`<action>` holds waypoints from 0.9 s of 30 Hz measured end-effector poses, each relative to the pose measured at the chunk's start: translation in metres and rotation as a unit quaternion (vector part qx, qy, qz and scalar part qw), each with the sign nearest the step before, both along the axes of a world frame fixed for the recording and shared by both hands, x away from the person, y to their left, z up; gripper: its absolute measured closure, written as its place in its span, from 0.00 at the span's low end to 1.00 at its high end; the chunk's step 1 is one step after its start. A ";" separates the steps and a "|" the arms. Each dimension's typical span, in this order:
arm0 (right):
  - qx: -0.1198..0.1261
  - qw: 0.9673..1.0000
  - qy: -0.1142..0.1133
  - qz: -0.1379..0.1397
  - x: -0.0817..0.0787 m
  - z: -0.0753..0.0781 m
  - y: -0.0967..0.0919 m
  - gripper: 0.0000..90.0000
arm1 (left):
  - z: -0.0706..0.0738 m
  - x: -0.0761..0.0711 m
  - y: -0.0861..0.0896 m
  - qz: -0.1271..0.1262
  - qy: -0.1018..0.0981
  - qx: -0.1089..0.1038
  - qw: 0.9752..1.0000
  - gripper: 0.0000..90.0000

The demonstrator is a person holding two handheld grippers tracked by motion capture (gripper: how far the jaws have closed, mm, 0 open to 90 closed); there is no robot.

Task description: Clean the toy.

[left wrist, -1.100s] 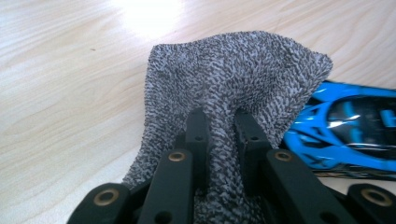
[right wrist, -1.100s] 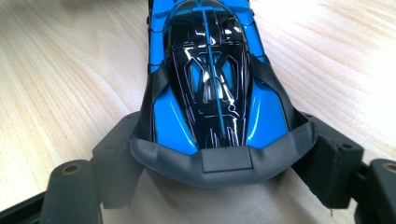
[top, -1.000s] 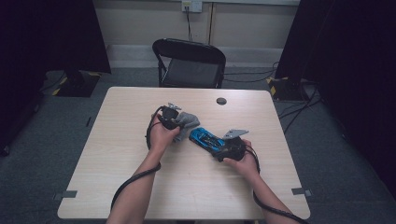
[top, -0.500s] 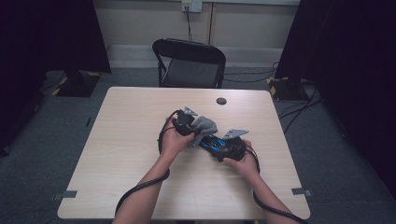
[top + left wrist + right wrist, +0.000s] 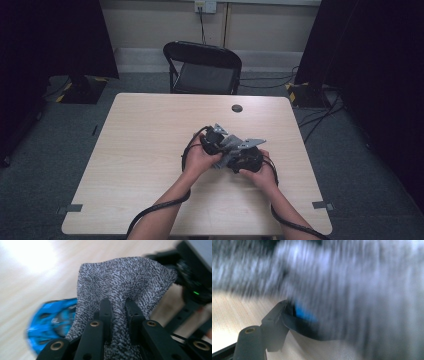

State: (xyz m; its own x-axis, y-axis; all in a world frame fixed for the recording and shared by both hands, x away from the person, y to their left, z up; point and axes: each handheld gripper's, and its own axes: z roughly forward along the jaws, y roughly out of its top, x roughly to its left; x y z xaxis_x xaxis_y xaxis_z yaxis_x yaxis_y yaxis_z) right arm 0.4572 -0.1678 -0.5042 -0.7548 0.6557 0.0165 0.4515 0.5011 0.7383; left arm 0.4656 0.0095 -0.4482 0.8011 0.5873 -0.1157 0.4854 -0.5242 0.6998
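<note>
Left hand-held gripper (image 5: pixel 117 307) pinching grey sock (image 5: pixel 125 282) tight, holding it over blue thing (image 5: pixel 50 322). Right hand-held gripper (image 5: pixel 287 315) gripping blue thing w/ jaws wide, mid bench (image 5: pixel 150 130), grippers touching.

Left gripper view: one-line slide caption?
Left gripper shut on a grey knit cloth, a blue object beside it on the table.

My right gripper view is smeared: the grey cloth (image 5: pixel 352 285) blurs across it and covers most of the blue object (image 5: pixel 303 312). In my left gripper view the cloth (image 5: pixel 125 282) hides that object's (image 5: pixel 50 325) right side, itself blurred.
</note>
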 end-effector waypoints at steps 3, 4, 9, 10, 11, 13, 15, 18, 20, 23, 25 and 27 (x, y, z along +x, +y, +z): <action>0.000 1.000 0.000 0.000 0.000 0.000 0.000 0.27 | -0.005 -0.002 -0.006 -0.011 0.008 0.004 1.000 0.87; 0.000 1.000 0.000 0.000 0.000 0.000 0.000 0.27 | -0.006 -0.003 -0.008 -0.013 0.004 0.010 1.000 0.87; 0.000 1.000 0.000 0.000 0.000 0.000 0.000 0.27 | -0.006 -0.001 -0.008 -0.010 0.005 0.013 1.000 0.87; 0.000 1.000 0.000 0.000 0.000 0.000 0.000 0.27 | -0.005 -0.001 -0.007 -0.008 0.004 0.015 1.000 0.87; 0.000 1.000 0.000 0.000 0.000 0.000 0.000 0.27 | -0.005 0.000 -0.007 -0.008 0.004 0.015 1.000 0.87; 0.000 1.000 0.000 0.000 0.000 0.000 0.000 0.27 | -0.005 0.002 -0.004 -0.004 0.005 0.014 1.000 0.87; 0.000 1.000 0.000 0.000 0.000 0.000 0.000 0.27 | -0.005 0.004 -0.002 0.000 0.002 0.014 1.000 0.87; 0.000 1.000 0.000 0.000 0.000 0.000 0.000 0.27 | -0.003 0.007 0.003 0.008 -0.002 0.021 1.000 0.87; 0.000 1.000 0.000 0.000 0.000 0.000 0.000 0.27 | -0.002 0.010 0.006 0.015 -0.006 0.025 1.000 0.87; 0.000 1.000 0.000 0.000 0.000 0.000 0.000 0.27 | -0.002 0.014 0.012 0.026 -0.007 0.028 0.999 0.87; 0.000 1.000 0.000 0.000 0.000 0.000 0.000 0.27 | -0.002 0.017 0.015 0.033 -0.007 0.030 0.999 0.87; 0.000 1.000 0.000 0.000 0.000 0.000 0.000 0.27 | -0.002 0.019 0.019 0.037 -0.009 0.035 0.999 0.87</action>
